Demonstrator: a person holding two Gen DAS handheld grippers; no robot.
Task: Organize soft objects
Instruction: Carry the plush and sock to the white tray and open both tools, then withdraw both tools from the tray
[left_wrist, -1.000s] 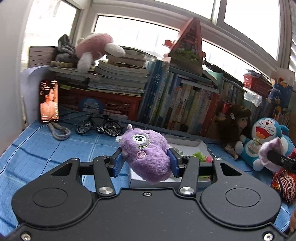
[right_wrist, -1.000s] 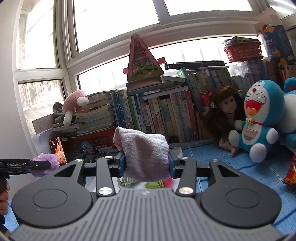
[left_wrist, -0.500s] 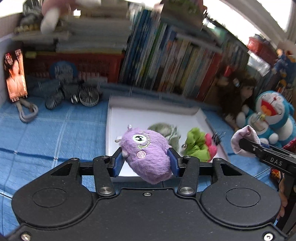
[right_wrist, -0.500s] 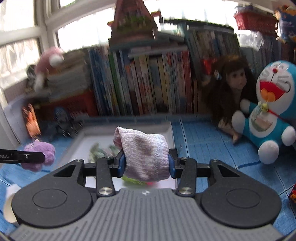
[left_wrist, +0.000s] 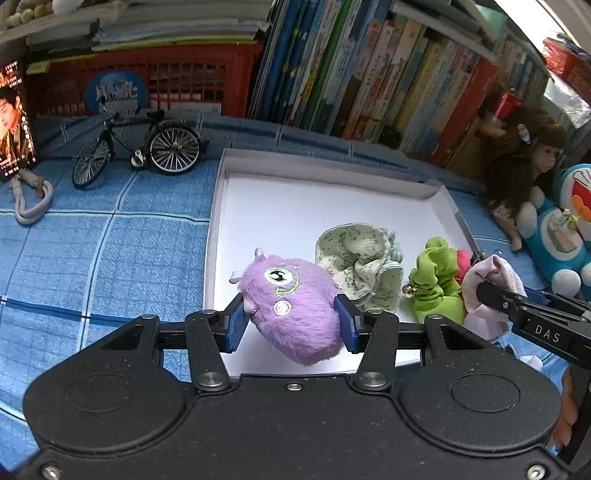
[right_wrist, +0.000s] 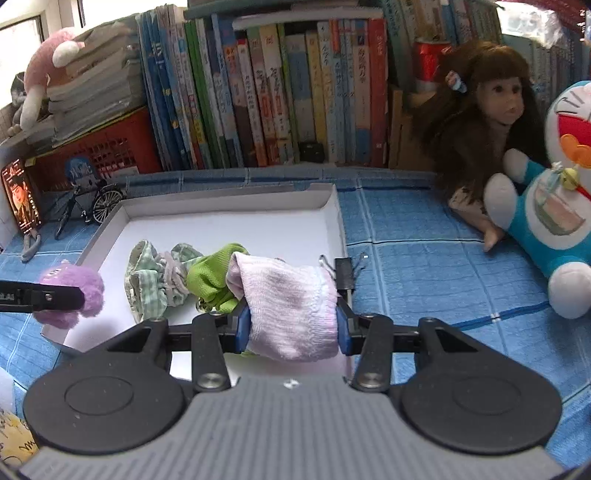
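In the left wrist view, the left gripper (left_wrist: 291, 323) was clenched on a purple plush toy (left_wrist: 293, 310), its blue pads pressed into the fur on either side. The toy hung over the near left part of a shallow white box (left_wrist: 280, 206) that lay on a blue checked cloth (left_wrist: 110, 258). Inside the box, a pale green patterned cloth (left_wrist: 360, 262) lay crumpled just right of the toy, and a bright green fabric item (left_wrist: 437, 284) with a small bell sat further right, with a bit of pink showing behind it. At the right edge, the right gripper (left_wrist: 491, 291) held a pale pink sock (left_wrist: 495, 275) near the box's right rim. A miniature bicycle (left_wrist: 136, 147), a phone (left_wrist: 14, 122) with a lit screen, a red crate (left_wrist: 177, 81) and a row of books (left_wrist: 369, 74) stood beyond the box, and a doll (left_wrist: 521, 162) sat to the right.

In the right wrist view, the right gripper (right_wrist: 291, 325) grasped the pale pink sock (right_wrist: 291, 306) between its blue pads, above the box's near right corner (right_wrist: 332, 206). The bright green fabric item (right_wrist: 214, 277) and the pale green patterned cloth (right_wrist: 147, 280) lay in the box just left of the sock. At the left, the left gripper (right_wrist: 70, 297) carried the purple plush toy (right_wrist: 74, 291) over the box's near left edge. A black binder clip (right_wrist: 343, 273) sat at the box's right rim. The doll (right_wrist: 484, 122) and a blue-and-white plush cat (right_wrist: 554, 206) sat on the blue cloth to the right.
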